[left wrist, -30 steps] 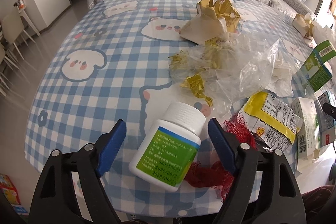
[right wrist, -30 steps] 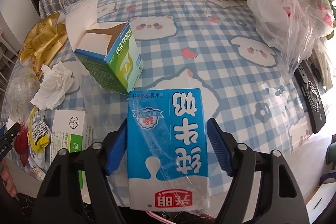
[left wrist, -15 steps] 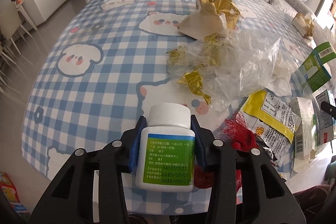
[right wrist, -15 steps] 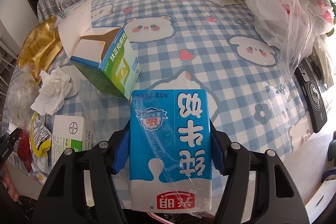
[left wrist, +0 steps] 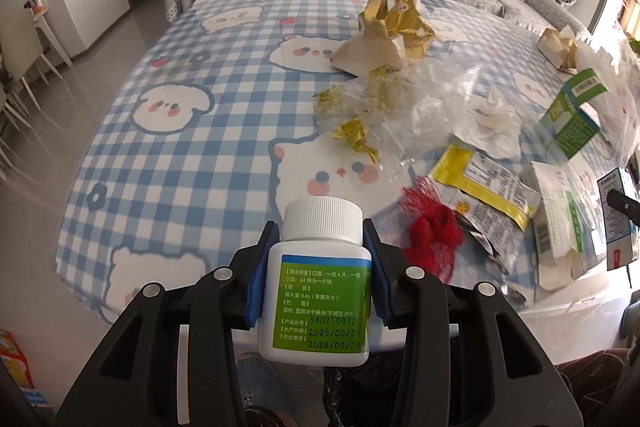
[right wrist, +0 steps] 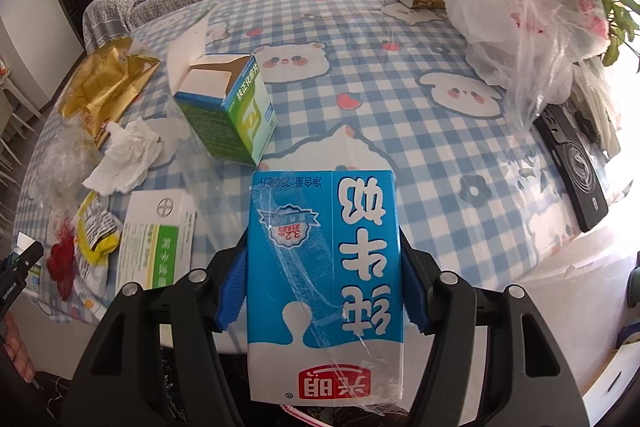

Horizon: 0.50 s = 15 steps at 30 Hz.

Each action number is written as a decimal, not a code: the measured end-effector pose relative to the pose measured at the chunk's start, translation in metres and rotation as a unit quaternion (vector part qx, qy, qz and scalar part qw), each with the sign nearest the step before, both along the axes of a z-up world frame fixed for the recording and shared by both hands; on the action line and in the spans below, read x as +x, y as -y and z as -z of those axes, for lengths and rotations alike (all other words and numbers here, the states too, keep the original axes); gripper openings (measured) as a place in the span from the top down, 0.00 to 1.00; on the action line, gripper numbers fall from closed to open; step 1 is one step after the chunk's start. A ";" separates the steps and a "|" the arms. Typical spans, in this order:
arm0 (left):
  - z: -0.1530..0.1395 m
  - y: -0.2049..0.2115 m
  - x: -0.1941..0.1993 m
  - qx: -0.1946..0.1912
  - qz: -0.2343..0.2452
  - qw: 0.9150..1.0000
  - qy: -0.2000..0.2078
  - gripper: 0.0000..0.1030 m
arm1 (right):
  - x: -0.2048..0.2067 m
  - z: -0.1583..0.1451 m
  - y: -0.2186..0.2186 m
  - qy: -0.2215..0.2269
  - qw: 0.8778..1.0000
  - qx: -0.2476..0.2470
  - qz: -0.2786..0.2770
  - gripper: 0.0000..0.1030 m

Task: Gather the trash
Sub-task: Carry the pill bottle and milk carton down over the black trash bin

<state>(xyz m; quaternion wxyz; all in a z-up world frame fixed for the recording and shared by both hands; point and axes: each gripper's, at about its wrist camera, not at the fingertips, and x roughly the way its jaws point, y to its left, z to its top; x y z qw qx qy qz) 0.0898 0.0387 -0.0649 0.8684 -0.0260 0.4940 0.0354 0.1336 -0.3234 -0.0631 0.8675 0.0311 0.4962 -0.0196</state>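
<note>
Left wrist view: one white pill bottle [left wrist: 316, 283] is seen at lower centre, pinched by the left gripper [left wrist: 318, 267] across its body just under the ribbed cap. It is judged light, rigid and smooth, so a slip is possible; the flank hold suits it. Counted on the checked tablecloth [left wrist: 180, 155] at right: one red net [left wrist: 430, 231], one yellow wrapper [left wrist: 480, 183], one gold bag [left wrist: 384, 27].

Right wrist view: one blue milk carton [right wrist: 324, 267] fills lower centre, clamped on its two side faces by the right gripper [right wrist: 322, 287]. It is judged light and crushable, best held gently. Counted at left: one green box [right wrist: 236, 111], one crumpled tissue [right wrist: 128, 155].
</note>
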 end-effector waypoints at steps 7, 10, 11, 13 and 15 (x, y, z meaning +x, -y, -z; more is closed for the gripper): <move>-0.009 0.006 -0.024 -0.008 0.005 1.000 0.011 0.60 | -0.031 -0.011 -0.004 0.020 1.000 -0.003 -0.015 0.41; -0.014 0.011 -0.034 -0.012 0.009 1.000 0.017 0.60 | -0.041 -0.014 -0.003 0.031 0.999 -0.001 -0.020 0.41; -0.016 0.013 -0.039 -0.014 0.011 1.000 0.020 0.60 | -0.045 -0.016 -0.002 0.034 0.999 0.001 -0.021 0.41; -0.019 0.015 -0.045 -0.015 0.013 1.000 0.023 0.60 | -0.053 -0.018 -0.003 0.041 0.999 0.004 -0.024 0.41; -0.021 0.018 -0.051 -0.017 0.016 0.999 0.027 0.60 | -0.060 -0.021 -0.005 0.048 0.998 0.007 -0.027 0.41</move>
